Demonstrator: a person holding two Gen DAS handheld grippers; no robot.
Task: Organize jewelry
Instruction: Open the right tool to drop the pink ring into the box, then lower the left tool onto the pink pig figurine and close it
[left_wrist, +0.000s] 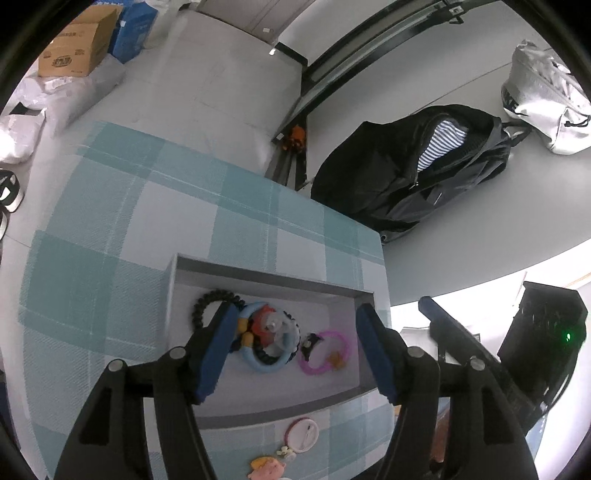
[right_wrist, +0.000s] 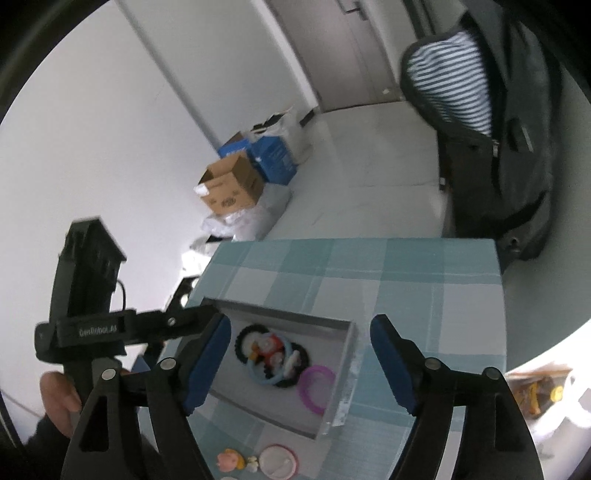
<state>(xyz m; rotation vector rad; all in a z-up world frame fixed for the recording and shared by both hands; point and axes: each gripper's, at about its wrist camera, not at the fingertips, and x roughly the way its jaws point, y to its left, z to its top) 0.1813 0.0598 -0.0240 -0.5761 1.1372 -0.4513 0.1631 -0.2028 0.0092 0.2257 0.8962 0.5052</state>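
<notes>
A grey tray (left_wrist: 266, 278) (right_wrist: 347, 354) sits on a teal checked tablecloth (left_wrist: 110, 236) (right_wrist: 406, 273). In it lie a black beaded bracelet (left_wrist: 207, 301) (right_wrist: 243, 336), a light blue ring with a red charm (left_wrist: 266, 363) (right_wrist: 258, 373) and a pink bracelet (left_wrist: 328, 354) (right_wrist: 317, 384). My left gripper (left_wrist: 295, 332) is open and empty just above the tray. My right gripper (right_wrist: 299, 339) is open and empty, higher above the tray. On the cloth nearer me lie a round pink-rimmed piece (left_wrist: 303, 434) (right_wrist: 277, 461) and a small figure charm (left_wrist: 267, 469) (right_wrist: 229, 459).
A black backpack (left_wrist: 413, 170) (right_wrist: 498, 129) stands past the table's far edge. A silver bag (left_wrist: 546, 99) lies further off. Cardboard and blue boxes (left_wrist: 81, 40) (right_wrist: 236, 184) sit on the floor. The left gripper's body (right_wrist: 88, 288) shows at left in the right wrist view.
</notes>
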